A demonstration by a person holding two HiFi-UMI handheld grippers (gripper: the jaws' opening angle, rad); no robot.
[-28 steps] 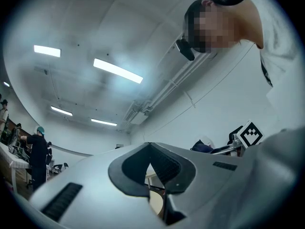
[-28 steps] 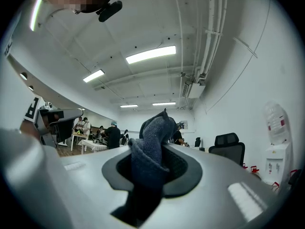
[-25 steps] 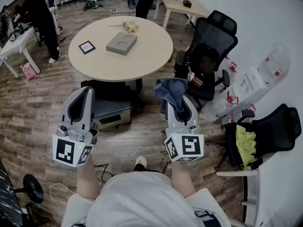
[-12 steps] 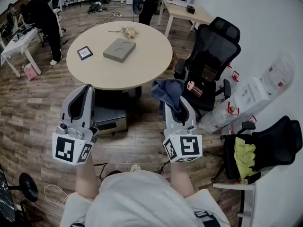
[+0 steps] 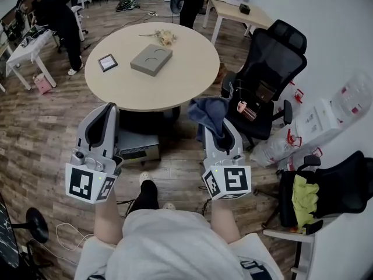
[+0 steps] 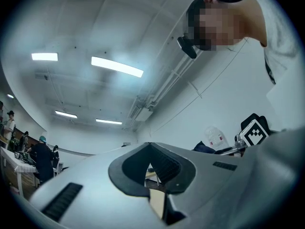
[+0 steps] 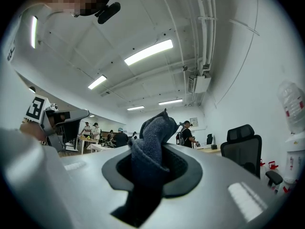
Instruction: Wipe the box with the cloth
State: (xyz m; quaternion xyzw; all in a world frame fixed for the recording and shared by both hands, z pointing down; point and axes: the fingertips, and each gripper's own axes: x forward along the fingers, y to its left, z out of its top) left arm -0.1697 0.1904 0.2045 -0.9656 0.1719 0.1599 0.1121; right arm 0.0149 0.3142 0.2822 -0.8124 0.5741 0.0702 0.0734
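The grey box [image 5: 151, 59] lies near the middle of the round table [image 5: 175, 89], well ahead of the person, and wiping has evidently not begun. The blue cloth [image 5: 208, 111] is pinched in the right gripper [image 5: 215, 128], bunched above its jaws. The left gripper [image 5: 108, 111] is closed on nothing. Both are held low, side by side, pointing tableward.

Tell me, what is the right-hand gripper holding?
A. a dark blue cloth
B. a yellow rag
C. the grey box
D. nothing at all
A: in the right gripper view, a dark blue cloth is pinched between the jaws of the right gripper, while the grey box lies apart on the round table.
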